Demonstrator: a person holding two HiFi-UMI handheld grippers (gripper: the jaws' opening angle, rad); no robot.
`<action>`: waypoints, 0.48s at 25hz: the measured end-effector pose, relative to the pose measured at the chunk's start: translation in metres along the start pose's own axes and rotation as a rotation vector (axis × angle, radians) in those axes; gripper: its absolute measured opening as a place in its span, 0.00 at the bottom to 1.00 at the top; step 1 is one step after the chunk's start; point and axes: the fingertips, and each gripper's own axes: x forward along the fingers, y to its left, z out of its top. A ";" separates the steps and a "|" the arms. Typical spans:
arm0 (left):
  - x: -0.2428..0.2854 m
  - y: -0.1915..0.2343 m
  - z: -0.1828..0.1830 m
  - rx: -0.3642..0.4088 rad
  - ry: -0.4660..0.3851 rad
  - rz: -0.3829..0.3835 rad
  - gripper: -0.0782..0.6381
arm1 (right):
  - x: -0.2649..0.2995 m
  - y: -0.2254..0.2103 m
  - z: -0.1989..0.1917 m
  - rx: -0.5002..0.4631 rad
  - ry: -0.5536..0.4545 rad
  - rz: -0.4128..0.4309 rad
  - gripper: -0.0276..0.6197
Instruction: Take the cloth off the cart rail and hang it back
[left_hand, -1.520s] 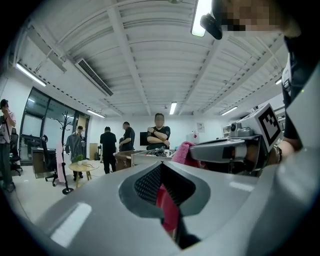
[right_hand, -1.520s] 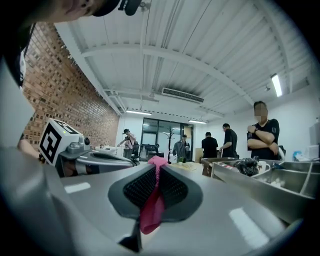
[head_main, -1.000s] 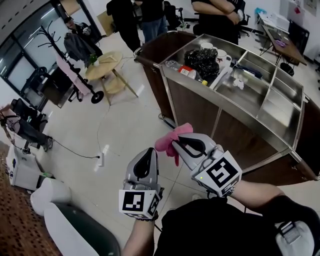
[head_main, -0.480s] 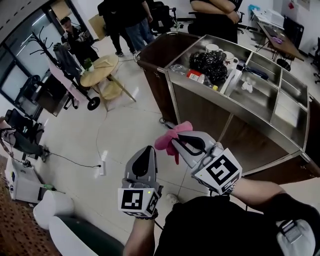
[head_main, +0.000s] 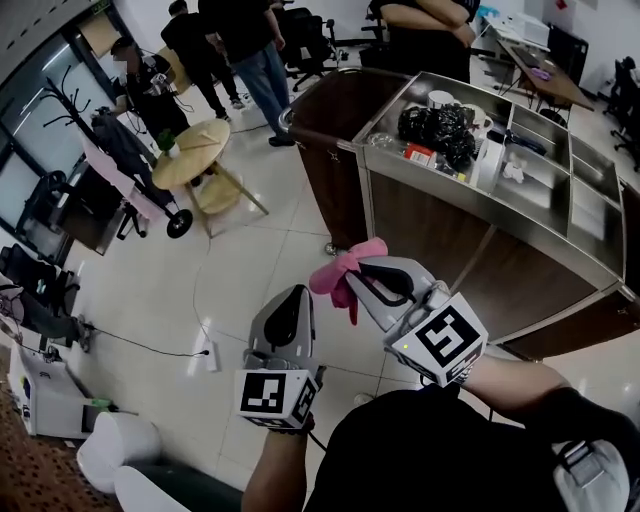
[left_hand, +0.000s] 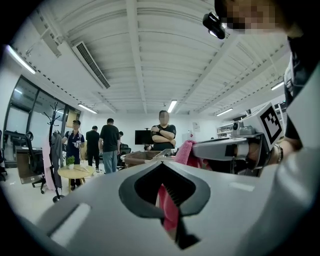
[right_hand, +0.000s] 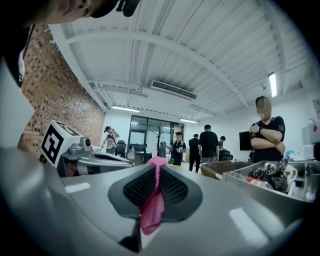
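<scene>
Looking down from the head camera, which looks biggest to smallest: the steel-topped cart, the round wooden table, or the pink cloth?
1. Steel-topped cart, by far the largest.
2 and 3. Round wooden table and pink cloth look about alike. The cloth is much nearer the camera, so I won't rank these two.

You are holding both grippers out in front of your chest, with your forearms angling inward. Your right gripper (head_main: 350, 280) is sitting slightly further forward, its jaws pinching a pink cloth (head_main: 328, 280). Your left gripper (head_main: 299, 294) is hovering just beside it, jaws a narrow slit apart and gripping nothing.
</scene>
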 end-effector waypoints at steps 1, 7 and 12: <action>-0.003 0.007 0.003 -0.001 -0.001 -0.009 0.11 | 0.006 0.005 0.003 0.000 0.001 -0.010 0.07; -0.013 0.038 0.008 0.000 -0.005 -0.046 0.11 | 0.037 0.015 0.011 -0.163 -0.083 -0.037 0.07; -0.019 0.056 0.010 -0.009 -0.006 -0.062 0.11 | 0.051 0.031 0.011 -0.101 -0.054 -0.048 0.07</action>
